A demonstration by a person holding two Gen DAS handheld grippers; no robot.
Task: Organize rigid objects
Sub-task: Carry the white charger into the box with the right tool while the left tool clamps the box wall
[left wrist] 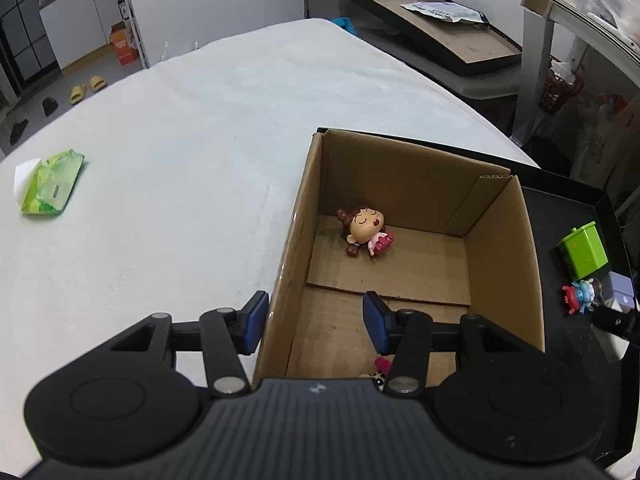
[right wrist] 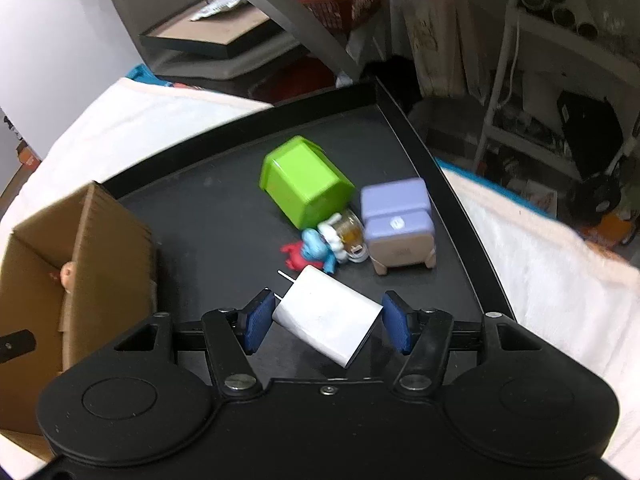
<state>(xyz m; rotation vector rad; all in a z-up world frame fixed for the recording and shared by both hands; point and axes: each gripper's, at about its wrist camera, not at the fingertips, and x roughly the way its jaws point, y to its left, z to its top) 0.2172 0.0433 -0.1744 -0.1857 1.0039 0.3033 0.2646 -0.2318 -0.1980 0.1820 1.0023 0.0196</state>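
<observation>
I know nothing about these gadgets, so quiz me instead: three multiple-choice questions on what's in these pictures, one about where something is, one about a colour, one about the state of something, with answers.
1. Where does the doll figure lie?
A. on the white cloth
B. inside the cardboard box
C. on the black tray

2. What colour is the tipped-over tub on the tray?
A. green
B. orange
C. yellow

3. How does the right gripper stand around the white charger?
A. shut tight with nothing in it
B. far from the charger
C. open, one pad on each side of it

Answers:
1 B, the doll rests on the box floor near the far wall.
2 A, its sides are bright green.
3 C, a gap shows beside the right pad, so it is not clamped yet.
</observation>
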